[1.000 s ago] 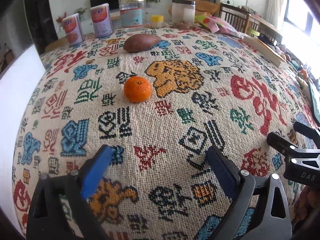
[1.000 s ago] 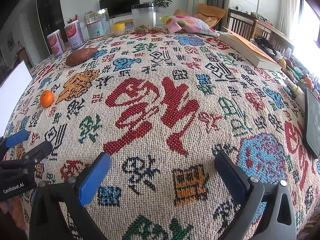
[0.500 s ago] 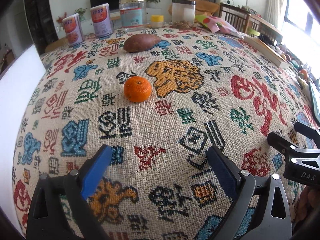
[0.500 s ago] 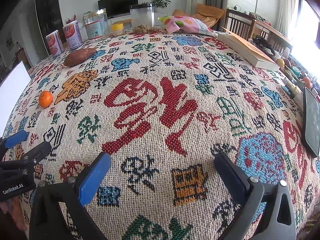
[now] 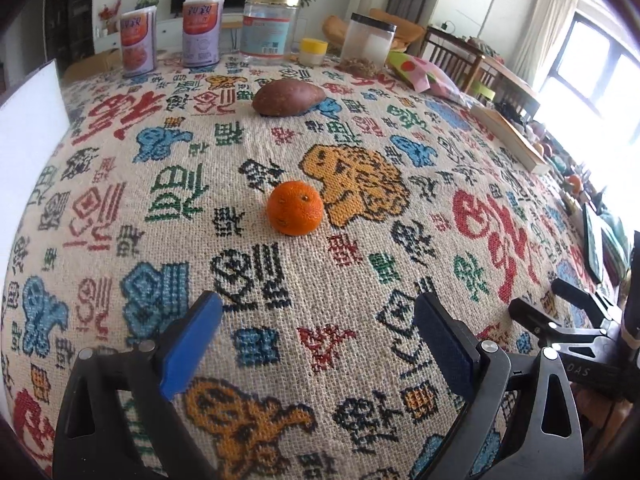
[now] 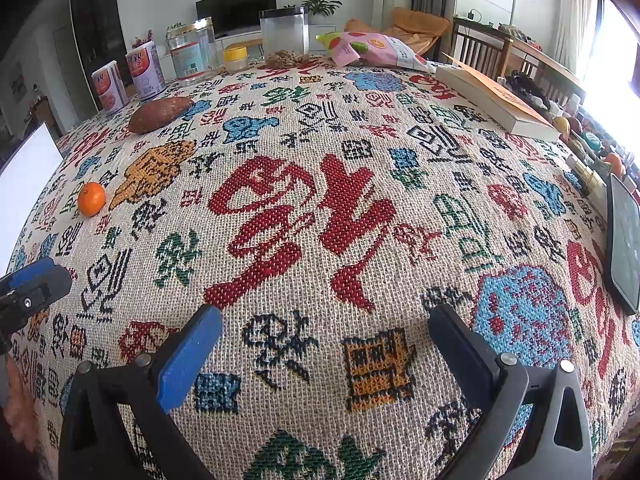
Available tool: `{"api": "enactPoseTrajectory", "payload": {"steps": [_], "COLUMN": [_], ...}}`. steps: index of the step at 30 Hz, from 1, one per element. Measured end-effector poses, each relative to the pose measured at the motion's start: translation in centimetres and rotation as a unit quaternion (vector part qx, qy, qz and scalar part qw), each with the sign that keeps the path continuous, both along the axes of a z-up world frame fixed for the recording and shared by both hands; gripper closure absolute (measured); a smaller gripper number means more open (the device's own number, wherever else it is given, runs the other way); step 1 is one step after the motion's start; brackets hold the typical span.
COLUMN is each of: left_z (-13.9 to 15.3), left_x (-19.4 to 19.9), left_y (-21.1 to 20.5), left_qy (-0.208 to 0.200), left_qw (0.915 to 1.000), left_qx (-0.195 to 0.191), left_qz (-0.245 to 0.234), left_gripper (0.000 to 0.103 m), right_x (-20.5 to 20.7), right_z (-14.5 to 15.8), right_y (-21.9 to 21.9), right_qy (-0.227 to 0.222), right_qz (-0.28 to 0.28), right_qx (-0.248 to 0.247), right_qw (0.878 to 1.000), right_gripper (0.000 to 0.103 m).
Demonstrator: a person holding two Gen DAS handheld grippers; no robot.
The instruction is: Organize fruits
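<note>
An orange tangerine [image 5: 295,208] rests on the patterned woven tablecloth [image 5: 360,140], a short way ahead of my left gripper [image 5: 320,340], which is open and empty. In the right wrist view the tangerine [image 6: 91,199] lies far to the left. Behind it, a brown sweet potato [image 5: 288,97] lies nearer the table's back; the right wrist view also shows the sweet potato [image 6: 160,114]. My right gripper [image 6: 326,350] is open over the cloth with nothing between its fingers. Each gripper shows at the edge of the other's view.
Two cans [image 5: 138,42], a clear jar [image 5: 270,28], a small yellow-lidded pot [image 5: 313,51] and a container with nuts [image 5: 366,50] line the back edge. A snack bag [image 6: 372,50], a book [image 6: 496,100] and a dark tablet [image 6: 624,252] lie at the right. A white board [image 5: 28,128] stands at the left.
The left gripper has moved forward and tilted slightly, so the tangerine and sweet potato look closer. The right gripper has barely moved.
</note>
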State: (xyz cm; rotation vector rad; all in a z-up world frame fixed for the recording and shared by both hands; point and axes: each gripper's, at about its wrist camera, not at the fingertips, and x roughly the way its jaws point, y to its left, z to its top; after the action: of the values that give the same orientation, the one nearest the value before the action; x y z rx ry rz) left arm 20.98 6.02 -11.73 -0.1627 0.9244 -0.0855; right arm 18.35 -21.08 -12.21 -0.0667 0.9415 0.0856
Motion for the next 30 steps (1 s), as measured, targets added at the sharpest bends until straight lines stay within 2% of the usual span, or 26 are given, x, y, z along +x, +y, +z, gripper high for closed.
{"api": "enactPoseTrajectory", "payload": {"steps": [6,8,9,10,12,18,23,24,25,27,30], "left_z": [0.2,-0.2,-0.6,-0.6,-0.5,0.8,-0.4,-0.7,-0.7,-1.1,-1.2], "left_x": [3.9,4.5,4.8,4.7,4.3,1.9,1.6,1.5,1.3,1.5,1.6], "left_y": [-0.1,-0.4,-0.5,-0.6,-0.4,2.4,4.8,5.2,5.3,5.6,5.8], "left_qy": [-0.014,-0.013,-0.004,-0.013,-0.021,-0.027,-0.005,-0.009,-0.014,-0.004,0.0], "left_qw": [0.9982,0.9974,0.9971,0.9964,0.9961,0.9943,0.9951,0.9951,0.9947,0.9933,0.9937], "left_qx": [0.055,0.07,0.076,0.084,0.086,0.095,0.084,0.08,0.08,0.085,0.079], "left_qz": [0.016,0.012,0.008,0.009,0.005,0.038,0.052,0.058,0.063,0.077,0.079], "left_gripper": [0.009,0.033,0.053,0.055,0.07,0.071,0.066,0.057,0.041,0.018,0.015], "right_x": [0.0,0.0,0.0,0.0,0.0,0.0,0.0,0.0,0.0,0.0,0.0], "right_z": [0.0,0.0,0.0,0.0,0.0,0.0,0.0,0.0,0.0,0.0,0.1], "right_y": [0.0,0.0,0.0,0.0,0.0,0.0,0.0,0.0,0.0,0.0,0.0], "right_qy": [0.0,0.0,0.0,0.0,0.0,0.0,0.0,0.0,0.0,0.0,0.001], "right_qz": [0.0,0.0,-0.001,-0.001,-0.001,-0.001,-0.001,-0.001,-0.001,-0.001,0.0], "right_qx": [0.0,0.0,0.0,0.0,0.0,0.0,0.0,0.0,0.0,0.0,0.0], "right_qw": [1.0,1.0,1.0,1.0,1.0,1.0,1.0,1.0,1.0,1.0,1.0], "right_gripper": [0.0,0.0,0.0,0.0,0.0,0.0,0.0,0.0,0.0,0.0,0.0]}}
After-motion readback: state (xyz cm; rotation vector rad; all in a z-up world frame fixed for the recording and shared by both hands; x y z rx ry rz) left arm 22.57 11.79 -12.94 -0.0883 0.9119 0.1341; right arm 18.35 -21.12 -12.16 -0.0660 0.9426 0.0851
